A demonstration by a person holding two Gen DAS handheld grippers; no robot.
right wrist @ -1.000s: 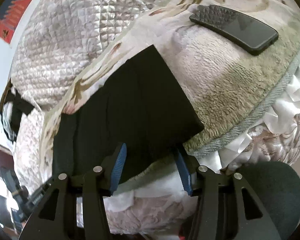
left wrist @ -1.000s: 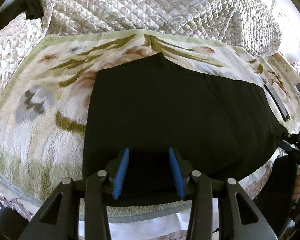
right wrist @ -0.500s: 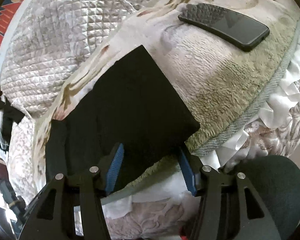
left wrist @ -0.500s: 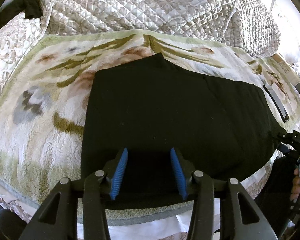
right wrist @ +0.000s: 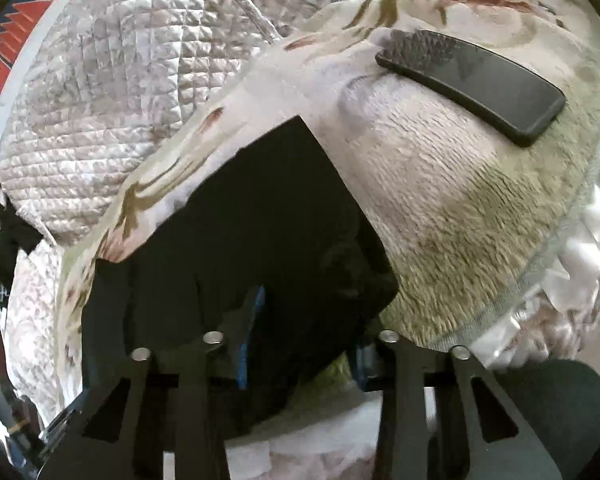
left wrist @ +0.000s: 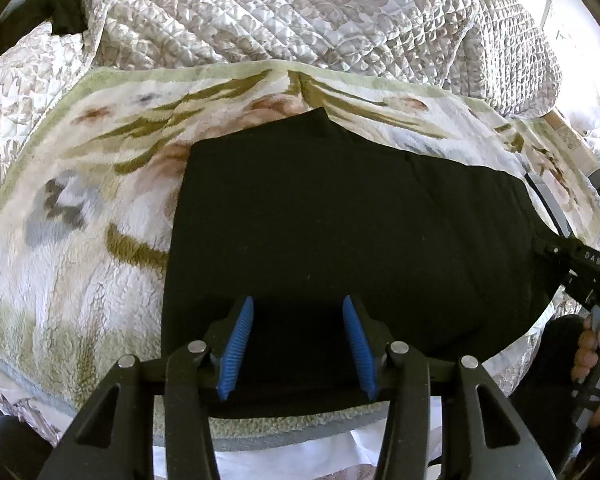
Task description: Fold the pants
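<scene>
The black pants (left wrist: 340,232) lie folded flat on a floral fleece blanket (left wrist: 80,208) on the bed. My left gripper (left wrist: 298,328) is open, its blue pads over the pants' near edge, holding nothing. In the right wrist view the pants (right wrist: 260,216) fill the lower middle. My right gripper (right wrist: 306,320) is open with the pants' near corner between its fingers; cloth hides most of both pads. The right gripper (left wrist: 580,264) also shows at the right edge of the left wrist view, at the pants' right end.
A black phone (right wrist: 472,80) lies on the blanket beyond the pants' right end. A quilted bedspread (left wrist: 300,12) is bunched at the back. The blanket's grey hem (right wrist: 560,240) marks the bed's near edge. Dark clothing (left wrist: 60,12) lies far left.
My right gripper has pushed forward onto the pants' corner, which now sits between its fingers and covers the pads. My left gripper has barely moved.
</scene>
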